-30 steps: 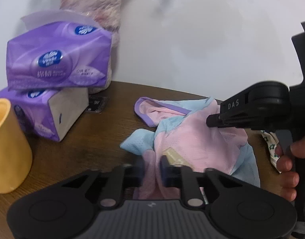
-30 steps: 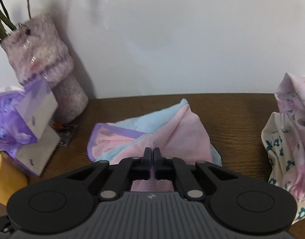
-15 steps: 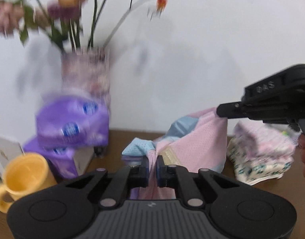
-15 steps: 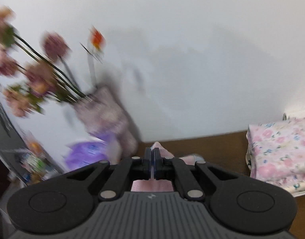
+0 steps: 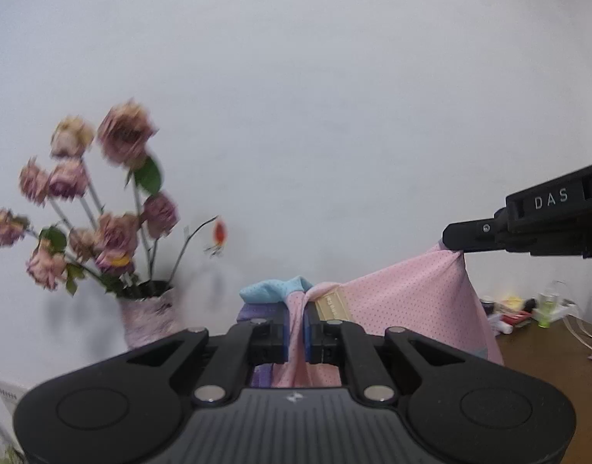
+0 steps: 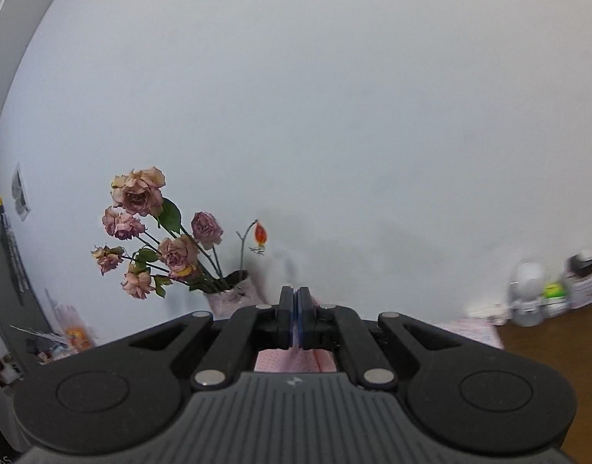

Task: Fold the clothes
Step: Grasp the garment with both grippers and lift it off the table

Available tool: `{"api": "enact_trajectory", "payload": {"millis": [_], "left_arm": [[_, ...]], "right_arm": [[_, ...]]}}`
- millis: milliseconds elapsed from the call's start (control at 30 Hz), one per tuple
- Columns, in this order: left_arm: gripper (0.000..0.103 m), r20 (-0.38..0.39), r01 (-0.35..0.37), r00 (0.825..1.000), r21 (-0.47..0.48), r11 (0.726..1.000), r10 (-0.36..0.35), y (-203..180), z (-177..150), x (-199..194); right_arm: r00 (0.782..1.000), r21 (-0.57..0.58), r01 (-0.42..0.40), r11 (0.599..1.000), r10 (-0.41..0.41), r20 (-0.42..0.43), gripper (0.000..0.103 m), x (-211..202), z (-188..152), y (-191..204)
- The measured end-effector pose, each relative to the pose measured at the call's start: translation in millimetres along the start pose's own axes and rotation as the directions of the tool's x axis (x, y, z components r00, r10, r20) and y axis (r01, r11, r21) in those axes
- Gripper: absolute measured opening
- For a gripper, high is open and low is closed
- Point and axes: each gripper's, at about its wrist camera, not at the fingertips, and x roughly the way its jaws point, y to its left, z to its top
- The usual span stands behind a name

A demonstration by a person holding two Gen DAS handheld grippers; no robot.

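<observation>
Both grippers carry one garment in the air. The left gripper [image 5: 296, 332] is clamped on a bunched fold of the pink mesh garment [image 5: 408, 301], the fabric pinched between its fingers and rising in front of them; a gold label [image 5: 332, 304] sits just right of the pinch, and a blue panel [image 5: 274, 289] and purple trim [image 5: 257, 313] bunch to the left. The right gripper [image 5: 452, 240], seen side-on in the left wrist view, is closed on a second corner of the same garment, higher and to the right, so the pink cloth spans taut between the two holds. In the right wrist view the right gripper's fingers [image 6: 284, 317] are pressed together with pink fabric showing below them. The garment hangs clear of the wooden table [image 5: 547, 352]; its lower edge is hidden behind the gripper body, so I cannot tell whether it touches the surface. Both cameras face the wall, with the vase of dried roses [image 5: 149, 313] at left and small clutter [image 5: 528, 309] far right on the table. Judgement: this is the lift-and-spread step, opening the piece before the first fold. Next move likely calls for drawing the two holds apart to level the top edge, then lowering the cloth flat on the table, keeping it away from the vase. The left hold is on a bunched wad, not a clean corner, so it may need regripping.
</observation>
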Motion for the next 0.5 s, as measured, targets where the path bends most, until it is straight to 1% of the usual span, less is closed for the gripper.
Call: {"api": "enact_trajectory", "payload": {"millis": [67,100,167,200,267,333,400,500], "left_arm": [[0.006,0.001,0.029,1.0,0.034,0.999,-0.029,-17.3,-6.9,-19.5],[0.006,-0.011,0.04,0.999,0.057,0.998,-0.039,-26.3,-15.4,-27.7],[0.006,-0.05,0.048,0.998,0.093,0.994,-0.044,-42.8,-34.8,-42.9],[0.006,-0.086,0.047,0.996,0.108,0.993,-0.038,-51.6,-48.5,-50.1],[0.006,-0.131,0.073,0.99,0.142,0.987,-0.055,-62.3,-80.4,-60.7],[0.006,-0.174,0.102,0.982,0.175,0.979,-0.071,-72.5,-112.5,-71.1],[0.006,-0.249,0.145,0.963,0.168,0.975,-0.1,-76.4,-147.3,-76.1],[0.006,-0.336,0.198,0.932,0.154,0.968,-0.137,-75.5,-192.3,-84.0]], "right_arm": [[0.999,-0.025,0.048,0.999,-0.048,0.001,0.001,-22.5,-15.5,-0.5],[0.997,-0.035,0.072,0.997,-0.072,-0.004,0.001,-32.1,-27.2,-2.6],[0.995,-0.063,0.087,0.994,-0.089,-0.042,0.001,-44.9,-58.1,-8.1],[0.993,-0.078,0.093,0.993,-0.098,-0.062,0.001,-51.1,-74.1,-10.7],[0.987,-0.125,0.087,0.988,-0.103,-0.123,0.001,-58.9,-113.4,-11.6],[0.976,-0.127,0.067,0.99,-0.091,-0.2,0.001,-60.9,-152.3,-16.4],[0.956,-0.106,0.042,0.993,-0.071,-0.284,0.001,-60.8,-189.7,-22.7],[0.927,-0.074,0.011,0.997,-0.038,-0.374,0.001,-65.1,-229.9,-26.5]]}}
